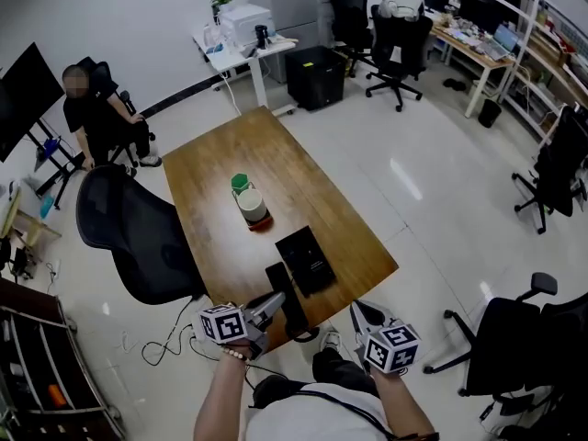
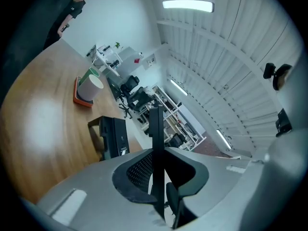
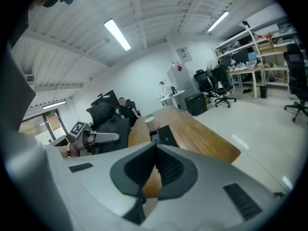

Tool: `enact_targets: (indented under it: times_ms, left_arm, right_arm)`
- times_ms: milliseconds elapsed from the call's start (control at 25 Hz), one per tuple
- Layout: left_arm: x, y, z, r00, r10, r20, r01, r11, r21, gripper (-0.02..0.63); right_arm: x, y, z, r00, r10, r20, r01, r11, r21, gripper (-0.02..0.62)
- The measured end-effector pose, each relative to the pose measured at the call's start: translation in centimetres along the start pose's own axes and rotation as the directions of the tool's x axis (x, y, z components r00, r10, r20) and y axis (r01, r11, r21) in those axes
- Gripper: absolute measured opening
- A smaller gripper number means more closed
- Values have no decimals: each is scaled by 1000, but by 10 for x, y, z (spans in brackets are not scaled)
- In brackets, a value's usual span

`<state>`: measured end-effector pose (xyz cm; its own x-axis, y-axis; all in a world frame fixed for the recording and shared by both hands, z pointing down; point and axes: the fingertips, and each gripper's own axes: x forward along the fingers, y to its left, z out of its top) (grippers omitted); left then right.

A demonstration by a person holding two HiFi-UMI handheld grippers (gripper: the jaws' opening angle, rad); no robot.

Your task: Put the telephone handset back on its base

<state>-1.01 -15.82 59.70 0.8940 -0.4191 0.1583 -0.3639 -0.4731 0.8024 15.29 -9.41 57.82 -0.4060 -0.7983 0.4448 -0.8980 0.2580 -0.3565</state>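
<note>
The left claw, clamped on the handset, should align it lengthwise over the base, then lower it squarely into the cradle.

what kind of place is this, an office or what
Most likely an open-plan office or lab: black swivel office chairs, a white desk by the wall, and a long brown wooden table with a black telephone base on it.

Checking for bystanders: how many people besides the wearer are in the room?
1: a person seated at the far left, beyond the wooden table. Others could be hidden outside the view.
</note>
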Motion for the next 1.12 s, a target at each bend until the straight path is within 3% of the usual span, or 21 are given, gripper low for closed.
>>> enact_targets:
  times_ms: [240,560,1120]
  left_arm:
    - [32,23,12,999,36,30,-35,999,-28,72]
    - [51,65,11,996,87,34,-84,993,-78,72]
    - [79,125,3,995,78,65,-68,986,-151,72]
  right_arm:
    - [24,-33,19,997,62,-35,-62,998,5,0]
    - [53,-33,20,989,126,-80,-128,992,-12,0]
    - [83,-39,18,982,126,-144,-137,988,-71,0]
